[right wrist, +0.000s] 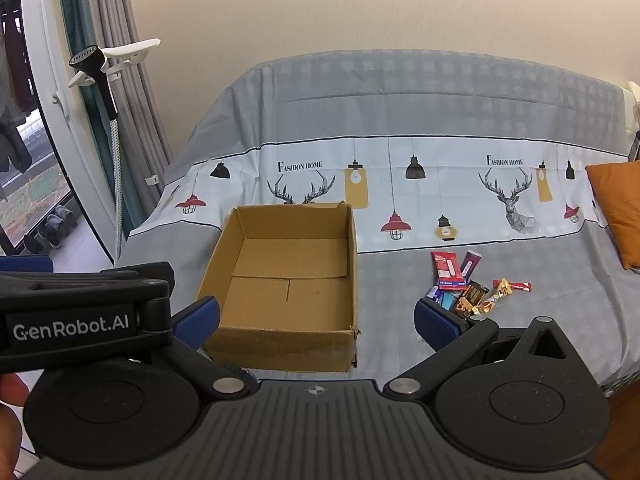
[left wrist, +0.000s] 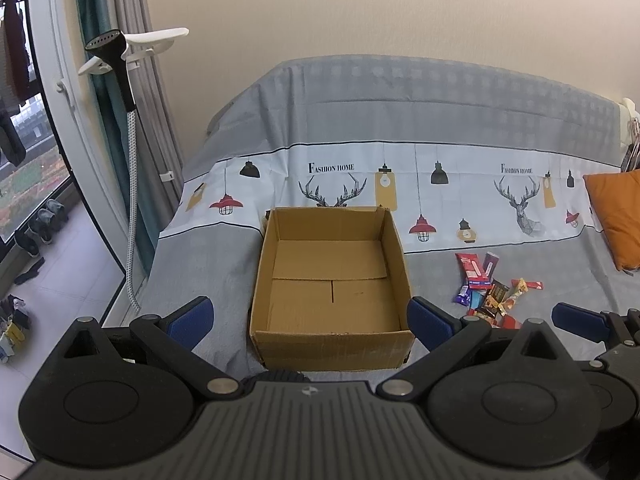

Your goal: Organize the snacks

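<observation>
An open, empty cardboard box stands on the grey patterned bed cover; it also shows in the right wrist view. A small pile of wrapped snacks lies to the box's right, also seen in the right wrist view. My left gripper is open and empty, held in front of the box's near wall. My right gripper is open and empty, near the box's front right corner, its right finger close to the snack pile.
An orange cushion lies at the bed's right edge. A garment steamer on a stand and curtains stand left of the bed, by a glass door. The left gripper's body fills the right wrist view's left side.
</observation>
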